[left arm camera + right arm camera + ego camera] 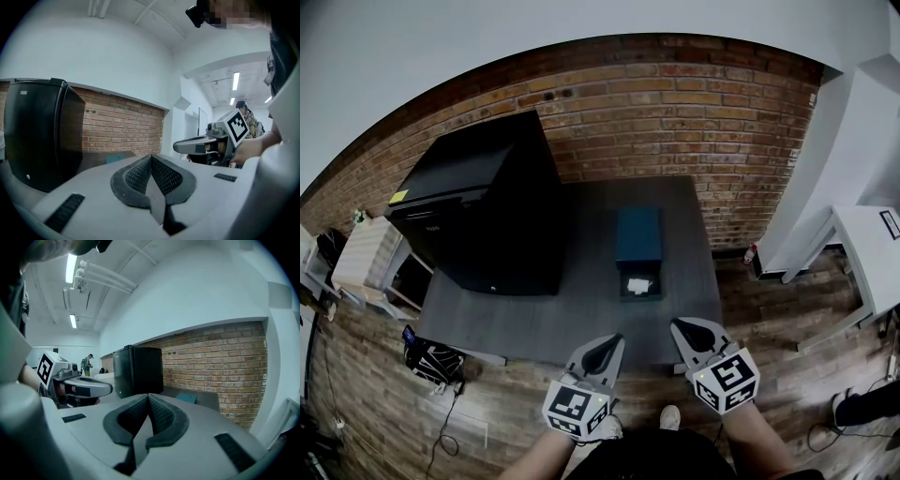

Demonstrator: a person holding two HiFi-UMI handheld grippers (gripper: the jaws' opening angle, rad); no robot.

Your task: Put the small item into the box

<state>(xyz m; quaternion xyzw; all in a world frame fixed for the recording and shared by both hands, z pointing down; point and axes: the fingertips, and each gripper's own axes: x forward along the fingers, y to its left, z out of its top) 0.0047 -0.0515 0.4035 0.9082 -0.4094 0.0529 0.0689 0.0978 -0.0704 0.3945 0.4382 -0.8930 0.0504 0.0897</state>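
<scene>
Here, a brick wall (675, 103) runs behind a dark grey table (581, 323) that stands on a wooden floor (516, 403). A tall black cabinet (487, 206) takes up the left part of the tabletop, close to the wall. To its right, well apart from it, a teal box (638, 234) lies lengthwise on the table, and its near end is open. Both grippers hang over the floor just short of the table's near edge, side by side and pointing towards the box. The left gripper (614, 339) has its jaws pressed together with nothing between them, as its own view shows: the ribbed dark pads meet in one line. The right gripper (679, 326) is the same, its jaws closed tight and empty. The small white item (638, 284) lies inside the open near end of the box, in front of both grippers and apart from them.
</scene>
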